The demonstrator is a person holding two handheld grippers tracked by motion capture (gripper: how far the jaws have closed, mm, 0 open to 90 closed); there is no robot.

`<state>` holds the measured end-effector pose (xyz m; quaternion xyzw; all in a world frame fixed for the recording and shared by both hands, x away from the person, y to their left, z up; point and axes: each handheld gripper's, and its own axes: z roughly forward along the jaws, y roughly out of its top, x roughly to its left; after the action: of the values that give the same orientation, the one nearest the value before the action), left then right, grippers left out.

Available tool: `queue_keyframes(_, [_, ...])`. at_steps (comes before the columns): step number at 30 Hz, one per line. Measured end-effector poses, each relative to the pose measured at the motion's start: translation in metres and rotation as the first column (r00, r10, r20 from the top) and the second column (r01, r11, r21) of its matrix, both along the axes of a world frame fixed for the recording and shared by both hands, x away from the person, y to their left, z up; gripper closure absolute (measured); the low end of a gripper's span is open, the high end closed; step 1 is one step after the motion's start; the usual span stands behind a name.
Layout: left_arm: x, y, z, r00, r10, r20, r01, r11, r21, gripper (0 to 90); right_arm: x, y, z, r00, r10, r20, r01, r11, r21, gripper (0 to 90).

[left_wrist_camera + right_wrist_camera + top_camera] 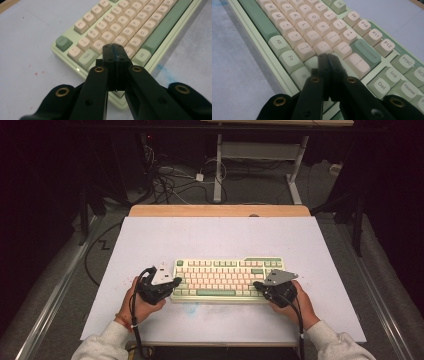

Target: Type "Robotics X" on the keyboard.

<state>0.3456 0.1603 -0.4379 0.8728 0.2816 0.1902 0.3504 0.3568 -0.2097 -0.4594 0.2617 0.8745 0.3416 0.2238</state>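
A pale green keyboard (227, 280) with cream and green keys lies near the front of the white board. My left gripper (176, 281) is shut, its tips over the keyboard's left end; in the left gripper view the joined tips (115, 47) hang just above the lower-left keys (86, 56), nothing between them. My right gripper (256, 284) is shut too, at the keyboard's right part; in the right gripper view its tips (327, 56) sit over the keys near the right shift row of the keyboard (317, 27). Whether either tip touches a key I cannot tell.
The white board (220, 240) covers a wooden table (220, 210). A blue smear (162, 70) marks the board in front of the keyboard. Cables (170, 180) and a desk frame (260, 155) are on the floor beyond. Metal rails (45, 310) flank the table.
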Motion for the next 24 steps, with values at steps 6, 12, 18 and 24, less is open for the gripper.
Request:
queue_keyframes(6, [0.011,-0.020,0.003,0.9995,-0.032,0.003,0.032,0.9993,0.018,87.1,0.000,0.000,0.000,1.0000,0.003,0.007,-0.003,1.000,0.001,90.0])
queue_keyframes(12, [0.020,-0.035,0.003,0.9989,-0.046,-0.004,0.046,0.9984,0.032,86.3,0.000,-0.001,-0.001,1.0000,0.001,0.004,-0.001,1.000,0.005,90.0])
queue_keyframes(18, [0.028,-0.046,0.003,0.9988,-0.048,0.005,0.047,0.9976,0.051,87.1,0.000,0.000,-0.001,1.0000,-0.002,0.003,0.002,1.000,0.005,90.0])
queue_keyframes(24, [0.038,-0.056,0.001,0.9983,-0.056,-0.014,0.056,0.9970,0.053,87.0,0.000,0.000,-0.001,1.0000,-0.001,0.002,0.001,1.000,0.004,90.0])
